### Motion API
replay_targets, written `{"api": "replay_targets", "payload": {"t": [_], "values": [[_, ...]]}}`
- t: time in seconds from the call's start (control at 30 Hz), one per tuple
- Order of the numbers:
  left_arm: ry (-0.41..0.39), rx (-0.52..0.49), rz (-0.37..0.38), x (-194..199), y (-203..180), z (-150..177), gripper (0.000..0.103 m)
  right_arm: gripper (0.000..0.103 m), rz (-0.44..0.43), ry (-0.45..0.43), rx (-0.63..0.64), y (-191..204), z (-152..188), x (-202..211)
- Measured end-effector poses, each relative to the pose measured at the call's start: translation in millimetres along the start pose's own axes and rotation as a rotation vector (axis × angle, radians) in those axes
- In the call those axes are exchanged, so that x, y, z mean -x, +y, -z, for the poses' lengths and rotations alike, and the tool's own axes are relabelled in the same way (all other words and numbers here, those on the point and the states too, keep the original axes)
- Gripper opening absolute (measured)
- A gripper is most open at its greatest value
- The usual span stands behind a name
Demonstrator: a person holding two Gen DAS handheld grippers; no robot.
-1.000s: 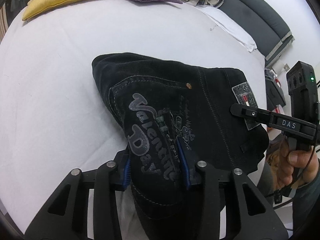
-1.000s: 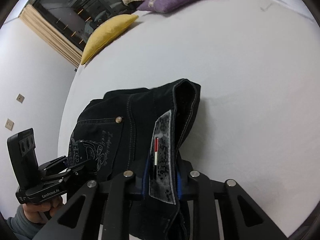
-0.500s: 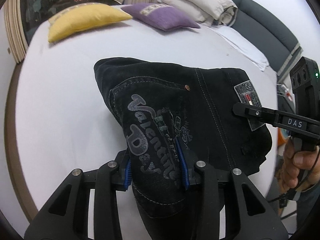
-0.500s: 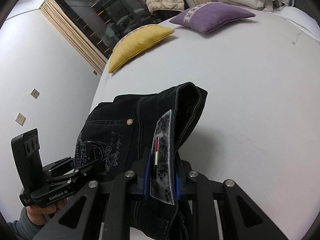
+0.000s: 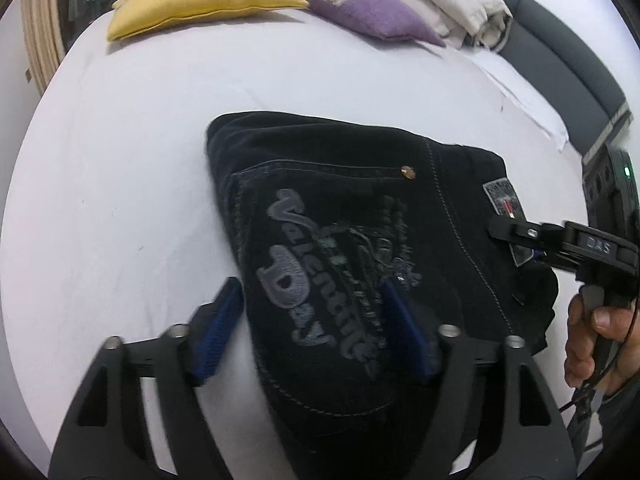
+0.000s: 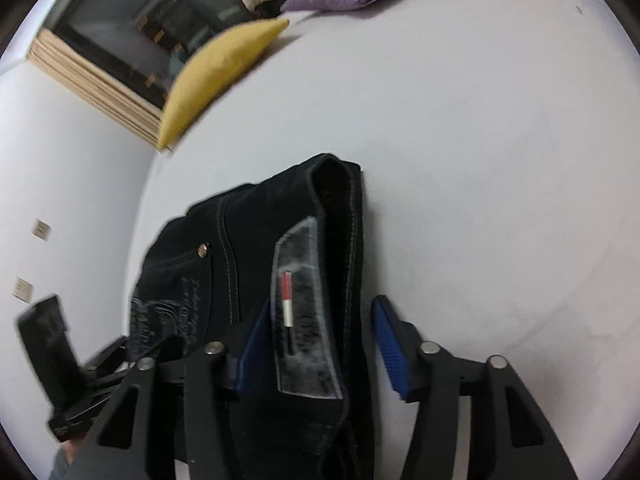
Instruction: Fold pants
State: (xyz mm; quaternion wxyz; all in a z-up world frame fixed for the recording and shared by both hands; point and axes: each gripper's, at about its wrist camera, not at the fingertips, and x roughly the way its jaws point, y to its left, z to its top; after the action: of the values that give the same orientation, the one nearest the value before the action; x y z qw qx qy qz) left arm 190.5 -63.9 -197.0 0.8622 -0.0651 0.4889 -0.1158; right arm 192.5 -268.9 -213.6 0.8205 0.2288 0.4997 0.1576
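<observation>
Releasing well means drawing both tools straight back so the folded pants, centre frame on the white bed, stay stacked. Left gripper and right gripper have just been opening, denim between their parted pads, seemingly unclamped.

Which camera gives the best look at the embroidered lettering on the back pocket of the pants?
The left wrist view: the embroidered lettering on the pants faces the camera, nearly whole. The right wrist view shows it only edge-on, at the fabric's left side.
</observation>
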Motion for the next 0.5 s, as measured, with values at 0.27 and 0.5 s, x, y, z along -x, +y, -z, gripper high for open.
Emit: {"api": "replay_targets", "payload": {"t": [0.27,0.5], "values": [[-0.21,-0.023,-0.108,82,-2,31,0.077,0.074,0.099,-0.21,0.045,7,31,89],[-0.656,-0.162,-0.328,236,-68,61,0.099,0.102,0.166,-0.575,0.215,63,59,191]]}}
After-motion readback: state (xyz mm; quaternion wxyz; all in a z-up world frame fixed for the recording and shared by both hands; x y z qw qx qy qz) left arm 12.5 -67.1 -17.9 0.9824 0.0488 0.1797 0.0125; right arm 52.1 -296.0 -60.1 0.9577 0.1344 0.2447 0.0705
